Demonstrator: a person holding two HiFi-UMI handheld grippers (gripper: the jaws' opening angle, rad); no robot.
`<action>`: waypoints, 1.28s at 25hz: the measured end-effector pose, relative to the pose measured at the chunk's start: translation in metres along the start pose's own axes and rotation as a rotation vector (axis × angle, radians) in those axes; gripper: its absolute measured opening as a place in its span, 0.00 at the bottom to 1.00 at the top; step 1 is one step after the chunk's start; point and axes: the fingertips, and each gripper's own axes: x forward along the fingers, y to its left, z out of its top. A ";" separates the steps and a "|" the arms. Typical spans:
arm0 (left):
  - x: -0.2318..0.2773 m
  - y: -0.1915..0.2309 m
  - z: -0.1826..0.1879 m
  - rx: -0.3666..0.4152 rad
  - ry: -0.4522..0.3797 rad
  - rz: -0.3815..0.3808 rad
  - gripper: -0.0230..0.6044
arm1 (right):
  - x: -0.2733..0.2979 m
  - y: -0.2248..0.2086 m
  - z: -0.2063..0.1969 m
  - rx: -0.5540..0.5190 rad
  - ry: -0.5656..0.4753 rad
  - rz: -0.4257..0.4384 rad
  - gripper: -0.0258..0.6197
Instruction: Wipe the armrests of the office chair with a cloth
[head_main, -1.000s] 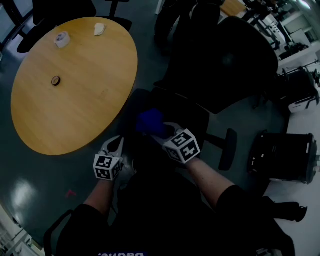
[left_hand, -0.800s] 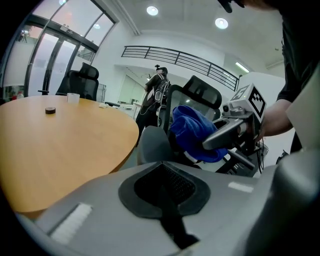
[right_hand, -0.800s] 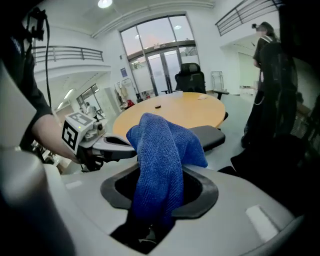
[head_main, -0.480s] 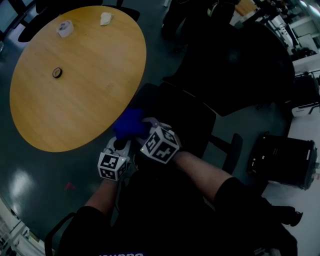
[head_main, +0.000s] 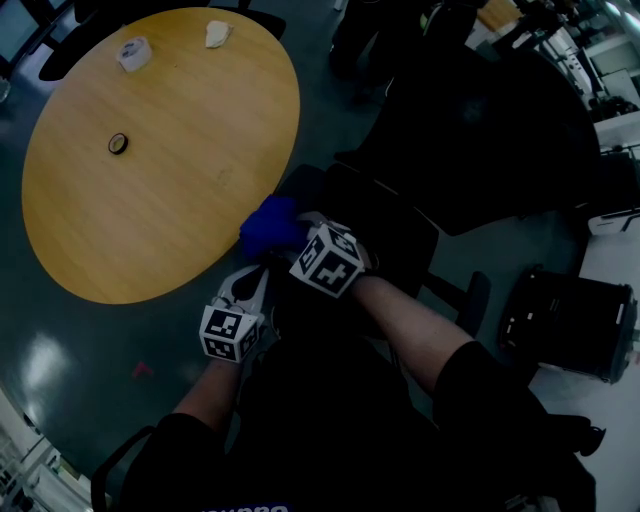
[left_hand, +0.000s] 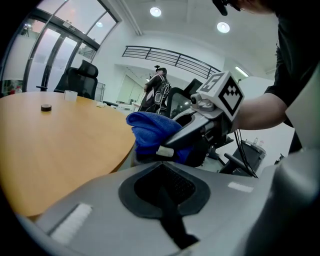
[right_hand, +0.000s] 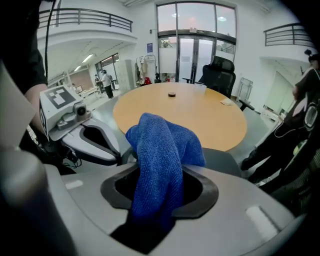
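The blue cloth (head_main: 266, 224) is bunched on the near end of the black office chair's left armrest (head_main: 296, 184), close to the round table's edge. My right gripper (head_main: 291, 237) is shut on that cloth (right_hand: 161, 150), which hangs out over its jaws. The armrest (right_hand: 226, 161) shows dark grey just behind the cloth. My left gripper (head_main: 249, 287) hovers just below and left of the cloth, shut with nothing between its jaws. In the left gripper view the cloth (left_hand: 150, 131) and the right gripper (left_hand: 186, 134) fill the middle. The chair's other armrest (head_main: 470, 304) lies to the right.
The round wooden table (head_main: 150, 200) carries a tape roll (head_main: 133, 52), a crumpled tissue (head_main: 217, 34) and a small dark disc (head_main: 118, 143). A black crate (head_main: 565, 322) stands at the right. More dark chairs stand beyond the table. A person (left_hand: 159, 89) stands far off.
My right gripper has carried the blue cloth left from the chair seat to the left armrest by the table's edge. The left gripper has barely shifted.
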 end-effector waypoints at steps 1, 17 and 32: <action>0.001 0.000 -0.002 0.003 0.001 -0.002 0.07 | -0.002 -0.010 -0.003 0.024 0.001 -0.011 0.32; 0.010 0.009 0.010 0.033 0.018 0.026 0.07 | -0.009 -0.148 -0.028 0.192 0.029 -0.181 0.32; 0.009 0.011 0.010 0.020 -0.008 0.034 0.07 | -0.001 -0.194 -0.015 0.168 0.116 -0.267 0.32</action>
